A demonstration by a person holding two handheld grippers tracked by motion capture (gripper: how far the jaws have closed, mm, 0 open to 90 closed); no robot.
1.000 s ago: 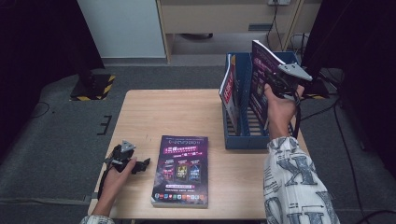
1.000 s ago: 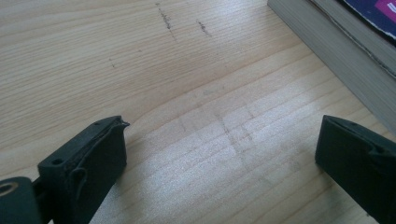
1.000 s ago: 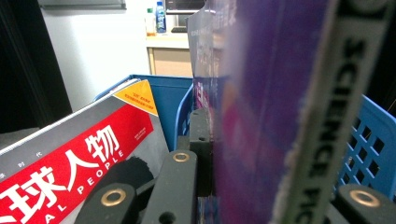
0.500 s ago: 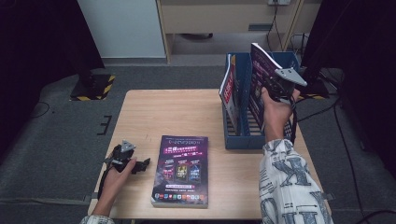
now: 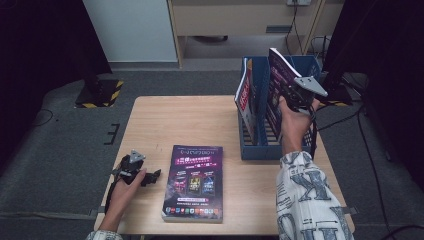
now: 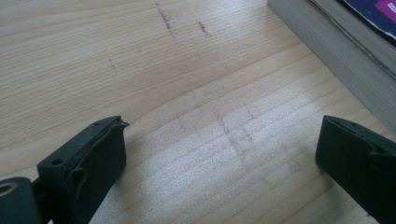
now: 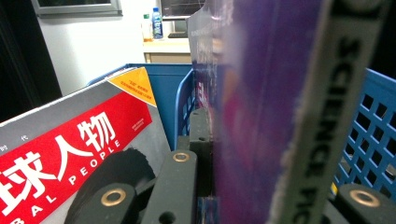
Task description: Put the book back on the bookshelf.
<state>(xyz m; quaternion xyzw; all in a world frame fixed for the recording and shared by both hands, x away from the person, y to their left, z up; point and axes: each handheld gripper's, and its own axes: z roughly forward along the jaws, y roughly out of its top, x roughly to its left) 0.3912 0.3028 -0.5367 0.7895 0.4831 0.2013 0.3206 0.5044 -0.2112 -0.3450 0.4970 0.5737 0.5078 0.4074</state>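
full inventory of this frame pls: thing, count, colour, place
table: 1, light wood, centre.
file rack: 1, blue, table's right side.
purple magazine: 1, upright over the file rack, clamped in the right gripper.
red magazine: 1, red and grey, standing in the file rack's left slot.
flat magazine: 1, dark purple cover, lying at the table's front centre.
bottle: 1, blue label, on a far counter.
left gripper: 1, black, open, resting on the table beside the flat magazine.
right gripper: 1, black, shut.
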